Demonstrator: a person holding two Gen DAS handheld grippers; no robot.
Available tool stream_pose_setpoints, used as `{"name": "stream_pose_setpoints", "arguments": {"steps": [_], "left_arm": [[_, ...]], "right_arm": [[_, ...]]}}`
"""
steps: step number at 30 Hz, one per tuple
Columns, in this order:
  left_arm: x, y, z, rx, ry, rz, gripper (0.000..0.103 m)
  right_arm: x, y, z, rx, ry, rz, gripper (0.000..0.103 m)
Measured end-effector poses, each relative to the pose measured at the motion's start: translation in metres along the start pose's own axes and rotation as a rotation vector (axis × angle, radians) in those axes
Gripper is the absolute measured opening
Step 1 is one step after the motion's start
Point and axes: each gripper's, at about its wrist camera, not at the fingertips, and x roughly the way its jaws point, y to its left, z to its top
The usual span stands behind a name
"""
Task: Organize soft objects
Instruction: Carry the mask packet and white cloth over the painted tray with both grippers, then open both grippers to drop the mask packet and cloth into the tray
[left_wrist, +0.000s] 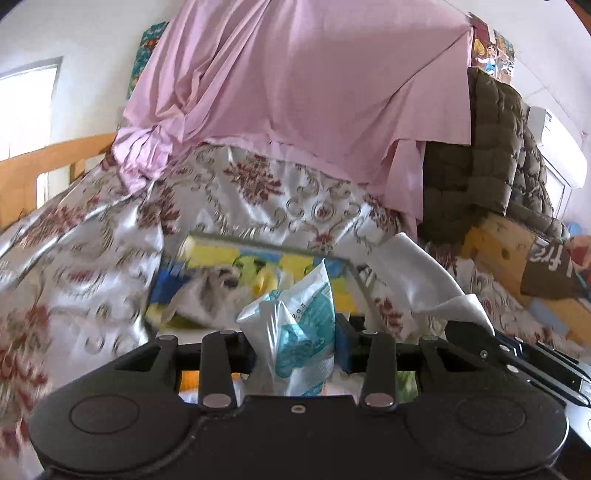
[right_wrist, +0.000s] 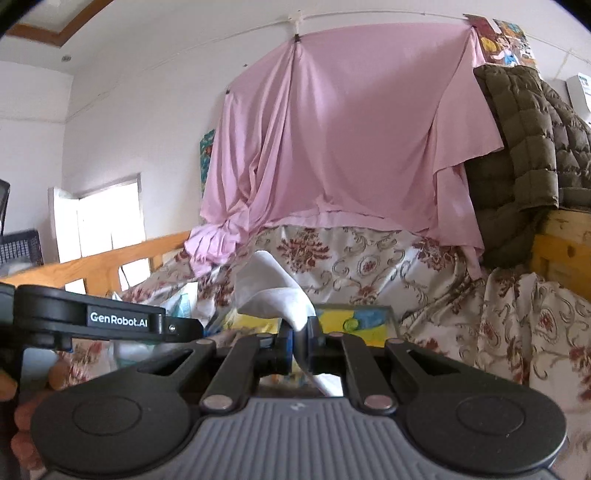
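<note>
My left gripper (left_wrist: 295, 347) is shut on a soft white and teal plastic pack (left_wrist: 295, 314), which stands up between the fingers. That pack (right_wrist: 183, 302) also shows beside the left gripper (right_wrist: 110, 321) in the right wrist view. My right gripper (right_wrist: 300, 345) is shut on a white cloth (right_wrist: 273, 291) that rises up and flops leftward. The same cloth (left_wrist: 424, 273) and right gripper (left_wrist: 480, 343) appear at the right of the left wrist view. Both grippers hover over a colourful open box (left_wrist: 221, 258) holding a grey and white plush toy (left_wrist: 210, 291).
A floral satin quilt (right_wrist: 369, 266) covers the bed around the box (right_wrist: 354, 321). A pink sheet (right_wrist: 351, 140) hangs on the wall behind. An olive puffer jacket (right_wrist: 524, 155) drapes over wooden crates (right_wrist: 561, 251) at right. A wooden rail (right_wrist: 110, 258) runs along the left. A hand (right_wrist: 22, 417) grips the left tool.
</note>
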Motion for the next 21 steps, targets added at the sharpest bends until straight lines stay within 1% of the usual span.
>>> {"name": "stream_pose_setpoints", "arguments": {"steps": [3, 5, 9, 13, 17, 21], "left_arm": [[0.026, -0.007, 0.025, 0.015, -0.017, -0.014, 0.041], [0.047, -0.010, 0.039, 0.002, -0.023, -0.013, 0.042], [0.096, -0.012, 0.062, -0.051, -0.029, -0.009, 0.042], [0.156, -0.020, 0.070, -0.066, 0.000, -0.008, 0.042], [0.207, -0.027, 0.068, -0.092, 0.046, -0.003, 0.042], [0.246, -0.034, 0.064, -0.071, 0.107, 0.010, 0.042]], "right_arm": [[0.028, -0.016, 0.014, 0.054, 0.019, -0.058, 0.008], [0.052, -0.029, 0.024, 0.088, 0.029, -0.088, 0.008], [0.103, -0.053, 0.029, 0.075, 0.040, -0.111, 0.008], [0.152, -0.080, 0.011, 0.129, 0.098, -0.149, 0.008], [0.185, -0.093, -0.010, 0.152, 0.156, -0.162, 0.008], [0.211, -0.109, -0.024, 0.194, 0.222, -0.157, 0.008]]}}
